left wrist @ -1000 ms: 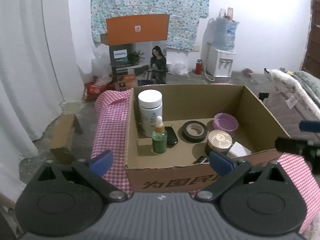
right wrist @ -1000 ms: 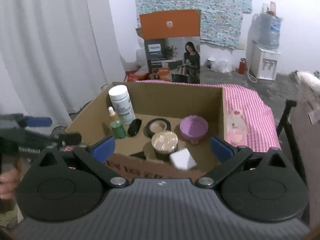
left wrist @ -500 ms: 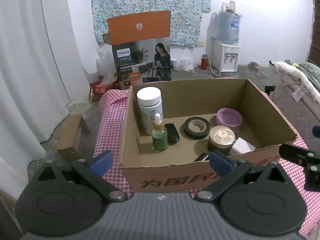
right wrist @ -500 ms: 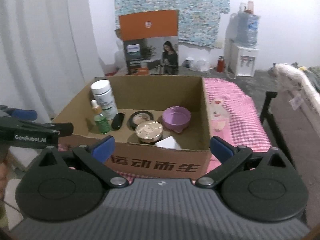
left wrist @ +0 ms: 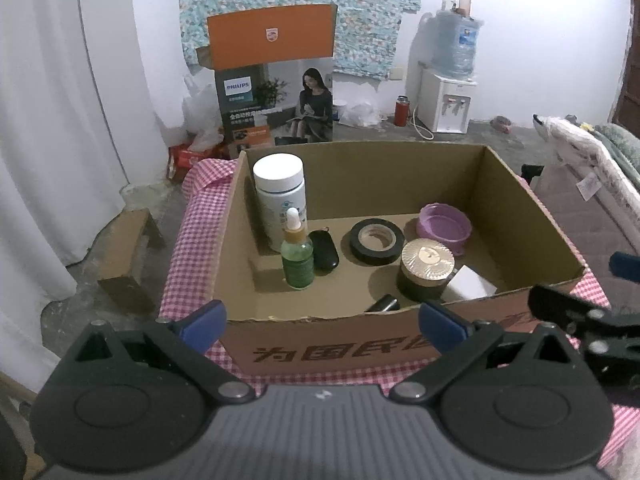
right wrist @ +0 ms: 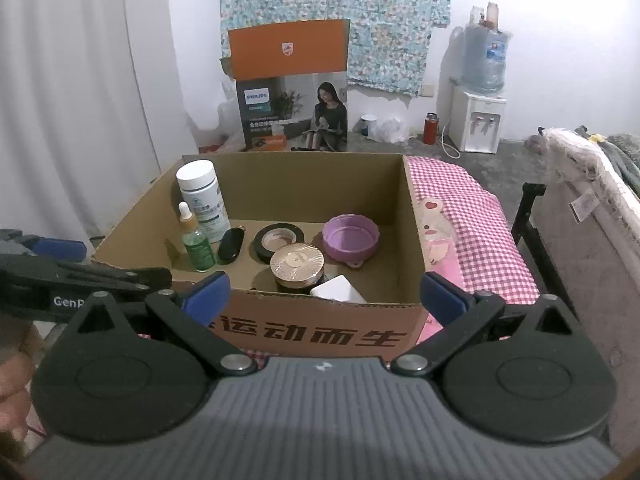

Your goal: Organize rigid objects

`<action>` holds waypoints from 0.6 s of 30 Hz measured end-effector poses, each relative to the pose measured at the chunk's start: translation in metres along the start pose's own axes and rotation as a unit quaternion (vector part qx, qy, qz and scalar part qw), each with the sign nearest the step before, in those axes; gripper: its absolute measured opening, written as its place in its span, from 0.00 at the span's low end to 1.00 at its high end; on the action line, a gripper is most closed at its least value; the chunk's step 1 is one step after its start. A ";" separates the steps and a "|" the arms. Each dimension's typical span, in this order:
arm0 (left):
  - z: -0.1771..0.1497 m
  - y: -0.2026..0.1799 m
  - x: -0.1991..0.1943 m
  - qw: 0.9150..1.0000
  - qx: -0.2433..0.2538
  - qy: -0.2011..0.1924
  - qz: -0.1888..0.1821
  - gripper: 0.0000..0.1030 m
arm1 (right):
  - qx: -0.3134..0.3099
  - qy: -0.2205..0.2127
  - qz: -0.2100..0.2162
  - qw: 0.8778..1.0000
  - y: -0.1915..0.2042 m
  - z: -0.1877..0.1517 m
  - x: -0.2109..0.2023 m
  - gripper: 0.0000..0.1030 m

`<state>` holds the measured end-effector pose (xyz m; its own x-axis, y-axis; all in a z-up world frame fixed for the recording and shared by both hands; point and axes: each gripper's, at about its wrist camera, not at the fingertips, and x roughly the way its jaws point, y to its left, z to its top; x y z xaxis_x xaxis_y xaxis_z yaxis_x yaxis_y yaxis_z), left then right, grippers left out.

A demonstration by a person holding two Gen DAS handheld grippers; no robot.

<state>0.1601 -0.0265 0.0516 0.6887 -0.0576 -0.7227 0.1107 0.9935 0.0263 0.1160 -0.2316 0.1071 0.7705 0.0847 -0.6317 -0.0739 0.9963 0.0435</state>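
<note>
**Both grippers drawn back from the filled box**

A cardboard box (left wrist: 400,344) is seen from the near side, standing on a pink checked cloth (left wrist: 192,240). Inside it, a white bottle (left wrist: 280,196) stands upright in the left rear corner, with a green dropper bottle (left wrist: 297,258) just in front of it and a small black oval object (left wrist: 324,249) lying beside that. A roll of black tape (left wrist: 377,240) lies flat near the middle, a purple bowl (left wrist: 444,226) sits to the right, and a gold-lidded jar (left wrist: 426,270) stands nearer the front, next to a white block (left wrist: 470,284).

The left gripper (left wrist: 320,322) is held short of the box with its fingers spread wide and nothing between them. The right gripper (right wrist: 326,292) is likewise spread wide and empty.

Compared with a second ago, both cameras are set farther back and higher: the box front, with its printed characters, is now shown more fully, and the right view is centred on the box. The contents are unchanged in place. From this it is judged that the items are already stowed and the task is at or near its end.
</note>
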 end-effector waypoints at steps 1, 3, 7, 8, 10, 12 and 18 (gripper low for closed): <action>0.001 0.001 -0.001 1.000 -0.005 -0.001 -0.003 1.00 | -0.001 0.002 0.000 1.000 0.000 0.000 0.001 0.99; 0.001 0.002 -0.003 1.000 -0.014 -0.002 -0.008 1.00 | -0.003 0.007 -0.001 1.000 0.001 -0.001 0.005 0.99; 0.002 0.001 -0.001 1.000 -0.007 0.002 -0.006 1.00 | 0.013 0.011 0.001 1.000 -0.002 -0.001 0.010 0.99; 0.002 0.001 0.000 1.000 -0.004 0.003 -0.004 1.00 | 0.015 0.010 0.000 1.000 -0.002 -0.001 0.011 0.99; 0.002 0.000 0.000 1.000 -0.002 0.003 -0.003 1.00 | 0.019 0.010 -0.003 1.000 -0.002 -0.001 0.013 0.99; 0.003 0.000 -0.001 1.000 -0.004 0.000 0.000 1.00 | 0.022 0.012 -0.004 1.000 -0.002 0.000 0.015 0.99; 0.004 0.003 -0.002 1.000 -0.004 -0.001 0.003 1.00 | 0.027 0.016 -0.007 0.999 -0.002 0.001 0.021 0.99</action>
<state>0.1619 -0.0243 0.0556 0.6911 -0.0511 -0.7210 0.1004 0.9946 0.0257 0.1326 -0.2321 0.0944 0.7500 0.0704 -0.6577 -0.0274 0.9968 0.0755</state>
